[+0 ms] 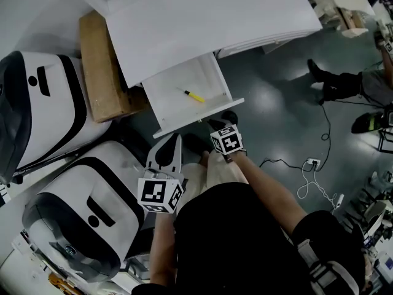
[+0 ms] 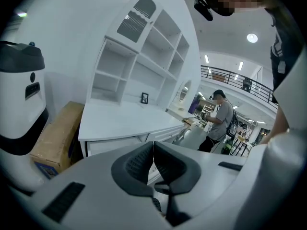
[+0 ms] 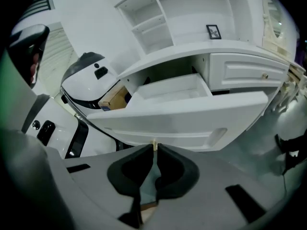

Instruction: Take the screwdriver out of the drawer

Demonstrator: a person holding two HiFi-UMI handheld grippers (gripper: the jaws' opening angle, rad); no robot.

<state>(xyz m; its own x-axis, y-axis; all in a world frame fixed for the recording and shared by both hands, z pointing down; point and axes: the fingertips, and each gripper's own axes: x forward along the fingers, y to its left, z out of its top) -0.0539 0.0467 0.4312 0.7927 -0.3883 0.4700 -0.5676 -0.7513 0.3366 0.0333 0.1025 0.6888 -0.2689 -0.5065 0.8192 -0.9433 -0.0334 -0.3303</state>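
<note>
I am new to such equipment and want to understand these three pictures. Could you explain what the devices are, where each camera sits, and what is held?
There is no robot arm here: a person holds a hand-held gripper in each hand. The head view looks down from a camera on the person's head. The other two views come from cameras riding on the grippers, looking along their fingers. The drawer of a white desk stands open, and a yellow screwdriver lies inside. The left gripper has its fingers closed on nothing. The right gripper has its fingers closed, apparently on the drawer's small knob.
</note>
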